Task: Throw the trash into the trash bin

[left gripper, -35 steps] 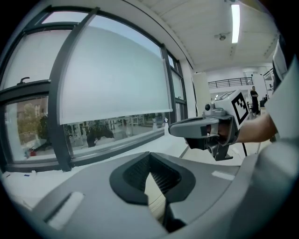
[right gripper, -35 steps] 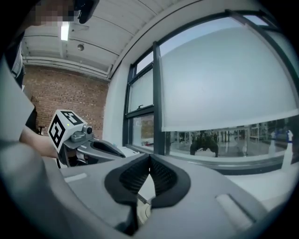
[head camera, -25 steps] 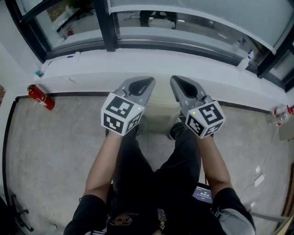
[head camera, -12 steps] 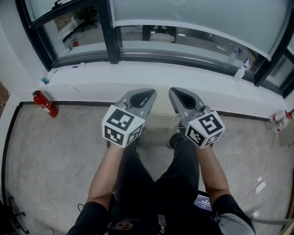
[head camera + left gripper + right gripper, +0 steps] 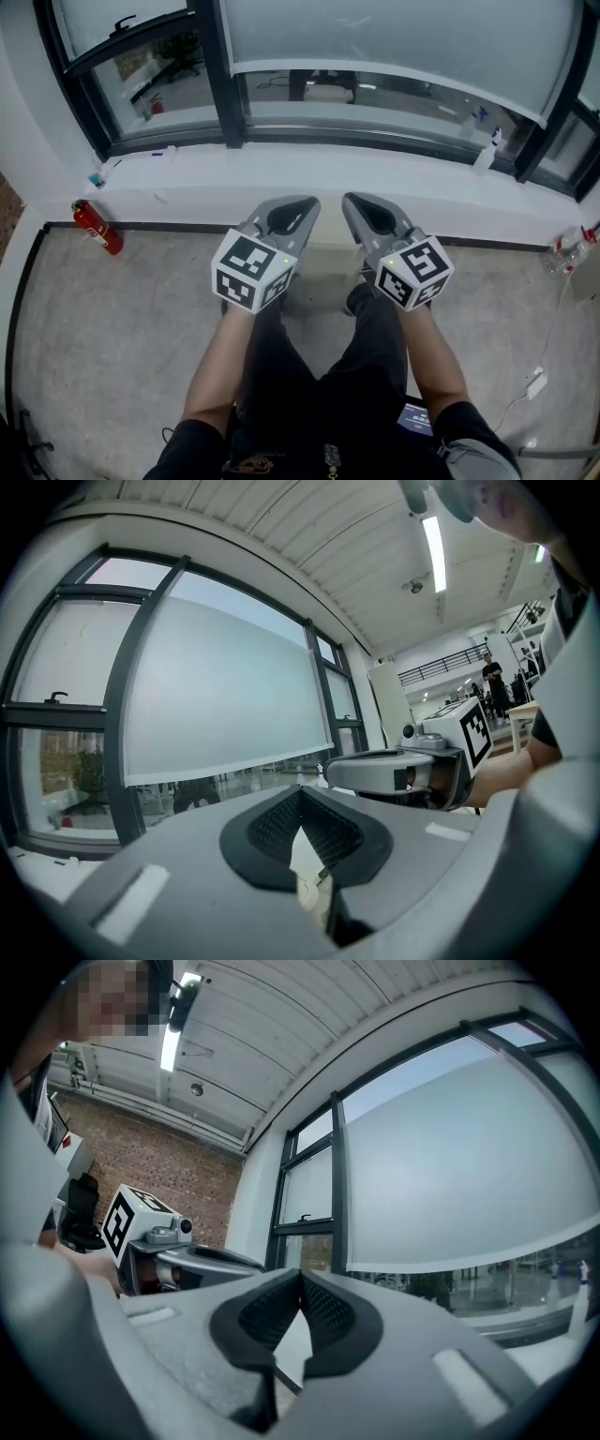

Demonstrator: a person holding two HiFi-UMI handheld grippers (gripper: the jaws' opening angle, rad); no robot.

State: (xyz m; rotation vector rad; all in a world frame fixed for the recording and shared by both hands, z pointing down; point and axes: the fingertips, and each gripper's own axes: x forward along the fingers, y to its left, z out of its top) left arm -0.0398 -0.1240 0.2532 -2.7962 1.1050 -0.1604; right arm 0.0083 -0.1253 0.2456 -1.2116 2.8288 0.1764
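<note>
Head view: the left gripper [image 5: 292, 211] and right gripper [image 5: 367, 211] are held level before the windowsill [image 5: 187, 178], both clenched on nothing. No trash is seen, and a pale shape [image 5: 323, 270], judged the trash bin, is glimpsed at their six o'clock. Left gripper view: the pads [image 5: 272, 825] are pressed tip to tip; right gripper view, likewise. The half-hidden bin could be knocked by a blind reach. Against a second ago, less of it is shown.
</note>
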